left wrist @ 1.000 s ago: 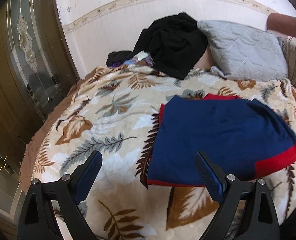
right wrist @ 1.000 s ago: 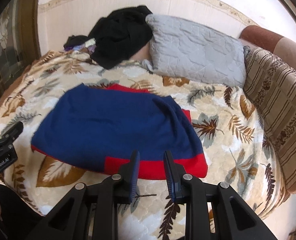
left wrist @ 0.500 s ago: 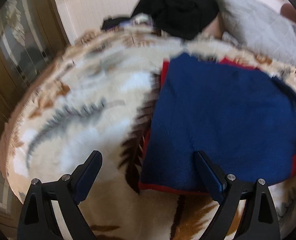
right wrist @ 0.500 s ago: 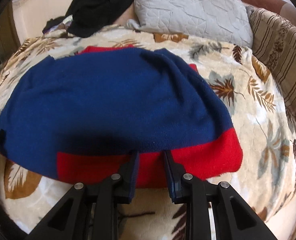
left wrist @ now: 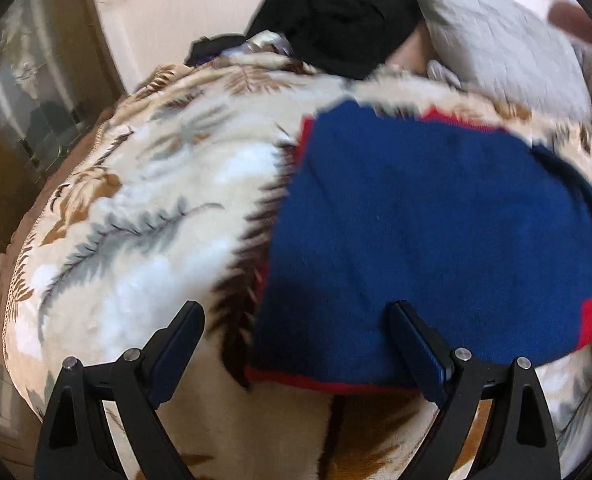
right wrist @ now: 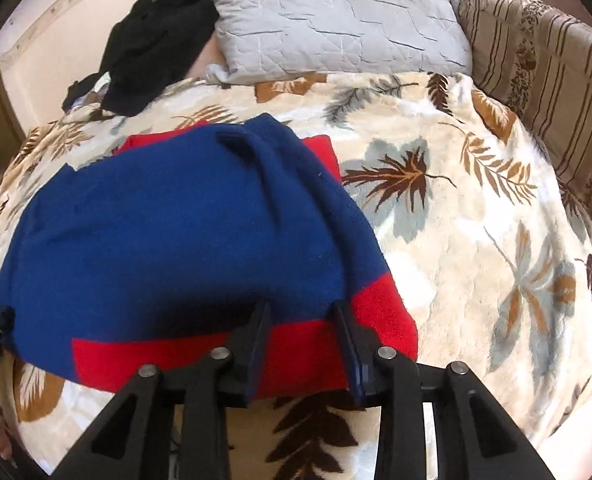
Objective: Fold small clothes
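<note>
Where folded flat, blue sweater (right wrist: 168, 240) shows red hem — soft knit.

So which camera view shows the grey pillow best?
The right wrist view: the grey pillow lies there sharp and nearly whole, seams visible, beside the black clothes. In the left wrist view it sits blurred at the upper right, partly cut off.

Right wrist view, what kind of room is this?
Probably a bedroom: a bed under a plush cream leaf-print blanket, a grey quilted pillow by the wall, and a blue-and-red knitted sweater laid out flat.
</note>
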The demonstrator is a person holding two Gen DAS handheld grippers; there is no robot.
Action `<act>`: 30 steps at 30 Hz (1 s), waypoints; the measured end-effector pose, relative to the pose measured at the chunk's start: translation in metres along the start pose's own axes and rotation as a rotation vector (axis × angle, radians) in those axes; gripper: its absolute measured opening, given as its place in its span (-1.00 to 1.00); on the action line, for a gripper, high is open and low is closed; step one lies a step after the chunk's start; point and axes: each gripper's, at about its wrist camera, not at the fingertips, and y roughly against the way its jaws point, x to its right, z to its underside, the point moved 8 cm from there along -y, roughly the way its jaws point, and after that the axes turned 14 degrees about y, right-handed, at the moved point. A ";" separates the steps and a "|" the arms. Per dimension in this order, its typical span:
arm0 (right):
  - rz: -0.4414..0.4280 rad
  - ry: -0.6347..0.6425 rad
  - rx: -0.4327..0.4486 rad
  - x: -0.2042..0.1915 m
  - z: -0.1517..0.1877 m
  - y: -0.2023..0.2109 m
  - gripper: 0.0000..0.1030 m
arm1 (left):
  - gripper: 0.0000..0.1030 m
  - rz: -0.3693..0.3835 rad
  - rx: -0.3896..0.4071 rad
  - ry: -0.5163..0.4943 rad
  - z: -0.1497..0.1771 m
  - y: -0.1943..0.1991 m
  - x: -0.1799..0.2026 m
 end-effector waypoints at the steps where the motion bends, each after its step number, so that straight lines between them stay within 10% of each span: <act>1: -0.013 -0.009 0.019 0.000 -0.002 0.005 -0.27 | 0.82 -0.003 0.014 -0.005 -0.001 0.002 0.000; 8: -0.081 -0.073 0.109 0.014 -0.034 0.012 -0.27 | 0.82 0.012 0.067 -0.042 -0.010 0.025 0.006; 15: -0.209 -0.172 -0.014 0.020 -0.035 -0.030 -0.27 | 0.82 -0.030 0.030 -0.077 -0.026 0.028 0.036; 23: -0.325 -0.170 0.171 0.046 0.010 0.079 -0.26 | 0.82 -0.097 0.005 -0.120 -0.037 0.030 0.092; 30: -0.113 -0.128 0.252 0.124 0.049 0.188 -0.27 | 0.82 -0.017 0.051 -0.250 -0.032 0.030 0.186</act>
